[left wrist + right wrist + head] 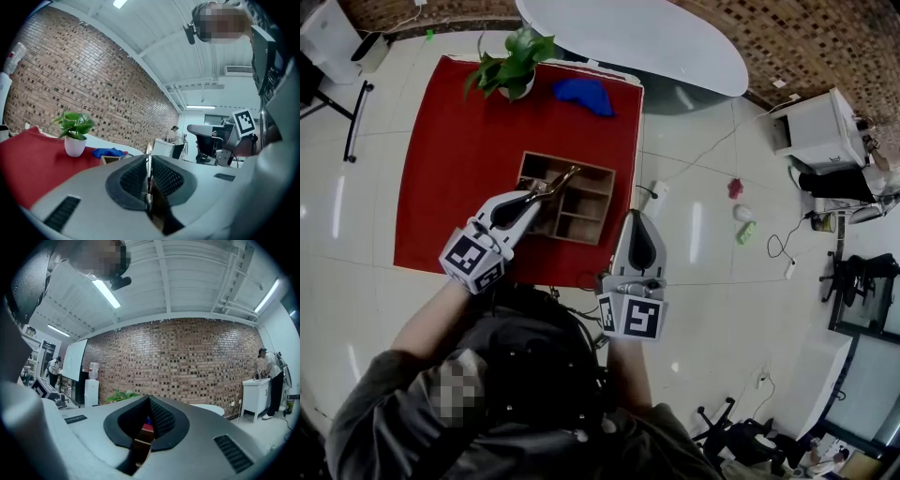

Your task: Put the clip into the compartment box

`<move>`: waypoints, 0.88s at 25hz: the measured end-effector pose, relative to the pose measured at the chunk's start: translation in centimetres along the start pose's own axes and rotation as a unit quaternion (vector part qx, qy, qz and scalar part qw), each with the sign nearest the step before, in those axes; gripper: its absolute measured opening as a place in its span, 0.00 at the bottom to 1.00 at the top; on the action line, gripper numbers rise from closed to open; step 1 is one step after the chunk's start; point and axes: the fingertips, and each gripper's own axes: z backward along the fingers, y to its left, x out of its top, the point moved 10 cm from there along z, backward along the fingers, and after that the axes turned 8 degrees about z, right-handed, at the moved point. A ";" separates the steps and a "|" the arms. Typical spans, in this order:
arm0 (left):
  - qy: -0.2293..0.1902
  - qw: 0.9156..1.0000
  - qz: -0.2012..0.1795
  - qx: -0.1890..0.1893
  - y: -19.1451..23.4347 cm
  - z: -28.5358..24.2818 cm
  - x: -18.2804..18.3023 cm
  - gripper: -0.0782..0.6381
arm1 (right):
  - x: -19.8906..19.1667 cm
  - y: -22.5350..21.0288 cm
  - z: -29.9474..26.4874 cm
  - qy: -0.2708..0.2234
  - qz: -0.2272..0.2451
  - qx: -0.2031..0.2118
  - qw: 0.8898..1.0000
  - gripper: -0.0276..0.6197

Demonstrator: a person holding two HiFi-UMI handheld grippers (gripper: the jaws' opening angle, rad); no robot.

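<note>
The wooden compartment box (567, 197) stands on the red cloth (450, 159), its open cells facing up. My left gripper (534, 193) is shut on a thin metal clip (560, 179), which sticks out past the jaw tips over the box's upper left cells. In the left gripper view the clip (148, 152) shows as a narrow metal edge pinched between the two pads, with a corner of the box (110, 160) beyond. My right gripper (637, 219) hovers off the cloth's right edge beside the box, shut with nothing in it; the right gripper view shows its tips (149, 399) meeting.
A potted plant (514, 66) and a blue cloth (584, 95) sit at the far side of the red cloth. A white oval table (656, 37) lies beyond. Glossy floor with cables, small objects (742, 223) and chairs surrounds the right side.
</note>
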 end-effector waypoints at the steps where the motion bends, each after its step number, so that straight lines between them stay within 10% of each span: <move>1: 0.003 1.000 0.002 0.000 0.1 0.0 -0.1 0.18 | 0.0 0.1 0.0 0.001 0.000 -0.001 1.000 0.05; 22: 0.057 0.997 -0.030 0.044 -0.5 0.1 -1.3 0.19 | 0.2 0.9 -0.2 0.003 0.001 -0.004 1.000 0.05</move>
